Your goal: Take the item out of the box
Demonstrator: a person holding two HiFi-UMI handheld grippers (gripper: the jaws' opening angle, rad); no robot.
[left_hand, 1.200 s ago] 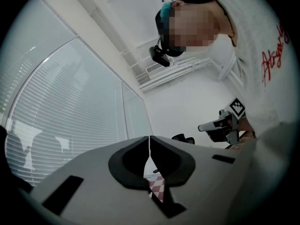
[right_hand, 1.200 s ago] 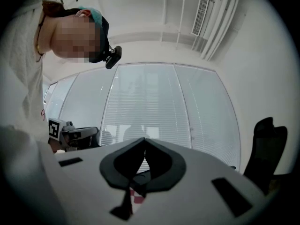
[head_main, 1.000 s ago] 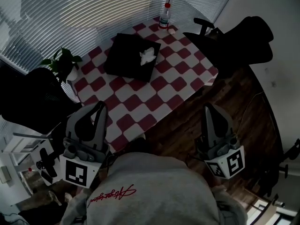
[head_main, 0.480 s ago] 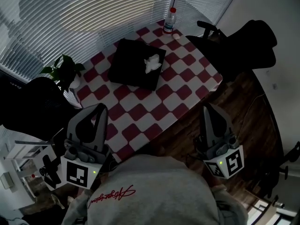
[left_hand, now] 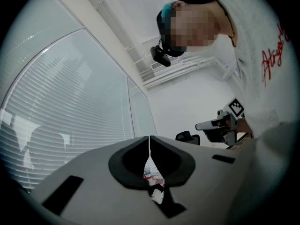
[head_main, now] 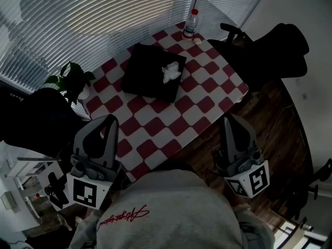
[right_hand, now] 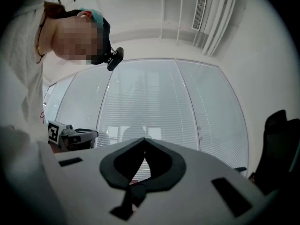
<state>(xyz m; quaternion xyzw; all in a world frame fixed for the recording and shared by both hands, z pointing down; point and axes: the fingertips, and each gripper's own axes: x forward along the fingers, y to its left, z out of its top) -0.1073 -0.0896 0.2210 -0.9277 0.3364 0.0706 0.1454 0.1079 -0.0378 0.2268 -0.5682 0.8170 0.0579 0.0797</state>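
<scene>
Red-and-white checks cover the rectangular surface [head_main: 155, 126]. On it lies a flat black box [head_main: 145, 74] with a crumpled white tissue [head_main: 171, 72] at its top. The left gripper [head_main: 110, 119] and right gripper [head_main: 231, 119], well apart from it, have fingers clenched, empty.

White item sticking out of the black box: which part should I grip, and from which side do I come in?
Grip the white item by its crumpled tuft, which stands above the top of the black box and looks like its only exposed part. Come from above, jaws either side of the tuft: the box probably blocks a sideways approach.
</scene>
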